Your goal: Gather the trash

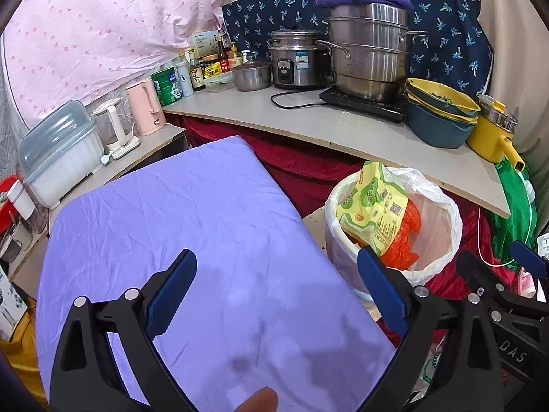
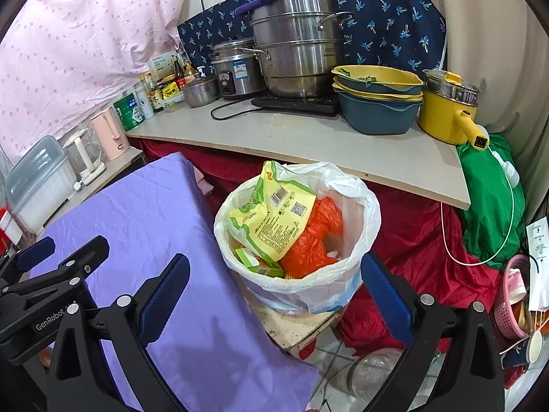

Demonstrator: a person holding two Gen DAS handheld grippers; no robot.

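Note:
A white-lined trash bin (image 2: 357, 206) stands on a low wooden stand beside a purple-covered table (image 2: 144, 213). It holds a yellow-green food wrapper (image 2: 274, 219) and an orange plastic bag (image 2: 315, 233). The bin also shows in the left wrist view (image 1: 442, 219), with the wrapper (image 1: 374, 213) inside. My left gripper (image 1: 274, 288) is open and empty over the purple table (image 1: 192, 213). My right gripper (image 2: 274, 285) is open and empty, just in front of the bin. Each gripper shows at the edge of the other's view.
A counter (image 2: 308, 140) behind the bin carries steel pots (image 2: 295, 48), a rice cooker, stacked yellow-blue bowls (image 2: 377, 103), a yellow pot and bottles. Red cloth (image 2: 411, 240) hangs under it. A green bag, pink basket (image 2: 514, 295) and paper cups sit right. A glass jar (image 2: 374, 370) lies on the floor.

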